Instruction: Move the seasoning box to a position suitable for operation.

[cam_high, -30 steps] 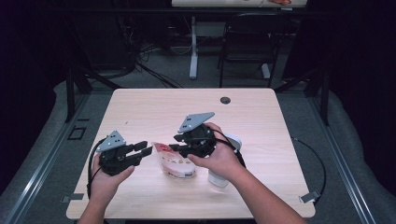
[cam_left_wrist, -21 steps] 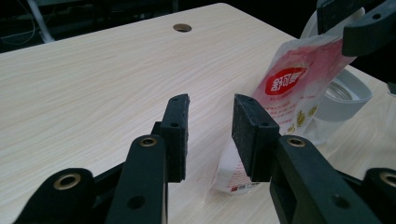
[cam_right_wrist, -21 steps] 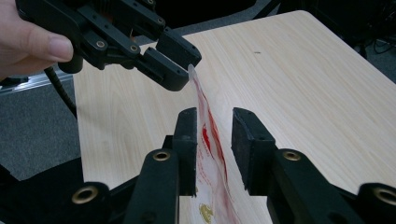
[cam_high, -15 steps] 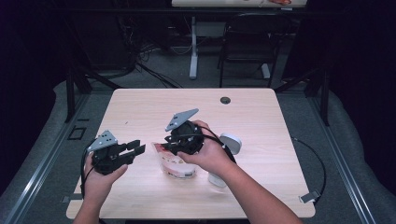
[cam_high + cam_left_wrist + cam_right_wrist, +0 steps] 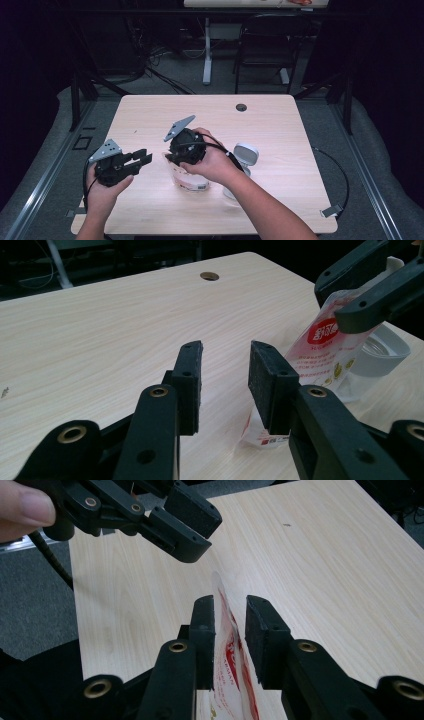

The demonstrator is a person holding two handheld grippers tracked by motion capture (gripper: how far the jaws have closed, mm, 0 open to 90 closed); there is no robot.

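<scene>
The red-and-white pouch (image 5: 231, 645) is bracketed upright, not yet pinched, by the right gripper (image 5: 230, 625), so the half-open, empty left gripper (image 5: 226, 372) can be brought in.

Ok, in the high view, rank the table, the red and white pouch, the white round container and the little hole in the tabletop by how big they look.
1. The table, far the largest.
2. The red and white pouch and the white round container look much alike; the right gripper and its hand cover part of each, so no ranking between them.
3. The hole, smallest.
</scene>
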